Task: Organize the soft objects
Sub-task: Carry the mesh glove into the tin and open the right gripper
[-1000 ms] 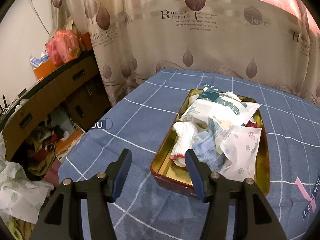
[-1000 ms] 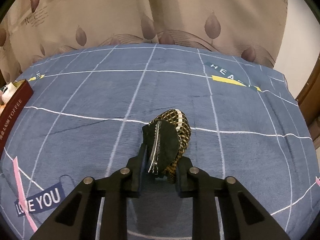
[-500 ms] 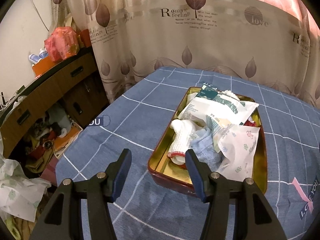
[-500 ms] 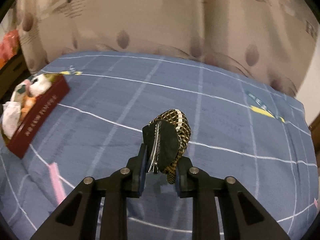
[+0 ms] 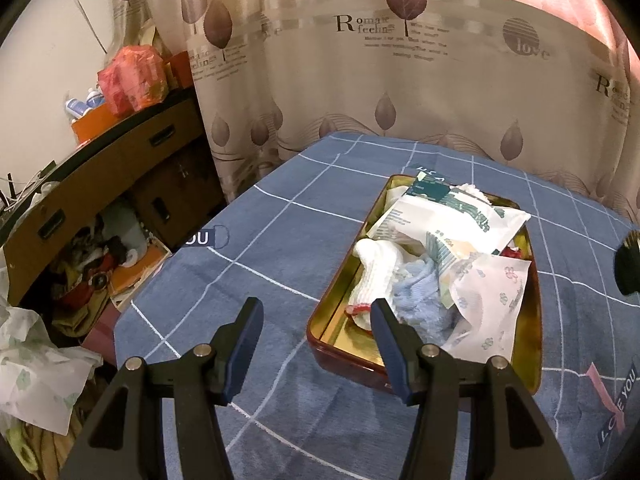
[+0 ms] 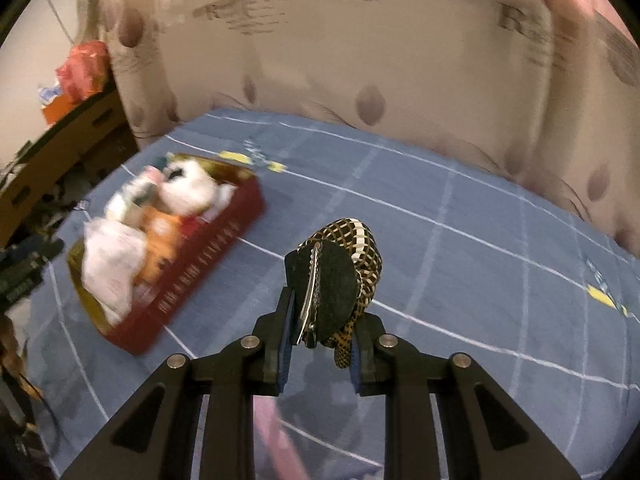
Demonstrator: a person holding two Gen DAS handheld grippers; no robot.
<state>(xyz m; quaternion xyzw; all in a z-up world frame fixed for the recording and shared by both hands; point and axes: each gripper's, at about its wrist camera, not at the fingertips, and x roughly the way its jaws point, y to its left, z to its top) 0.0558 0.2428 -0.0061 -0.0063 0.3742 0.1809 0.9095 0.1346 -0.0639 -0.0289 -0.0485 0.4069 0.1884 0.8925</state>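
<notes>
Carrying a checked hair clip (image 6: 340,280) pinched between narrow jaws, the right tool (image 6: 322,354) has swung toward the red tin (image 6: 192,300), now in its view at left. Left tool (image 5: 316,340) hovers wide and empty at the tin's near end. Deposit looks imminent.

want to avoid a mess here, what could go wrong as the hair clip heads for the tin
The right gripper pinches only the low end of the checked fabric hair clip with metal clasp, so it could twist or slip out. The red and gold rectangular tin is already heaped with the white sock and plastic packets; the clip may slide off.
</notes>
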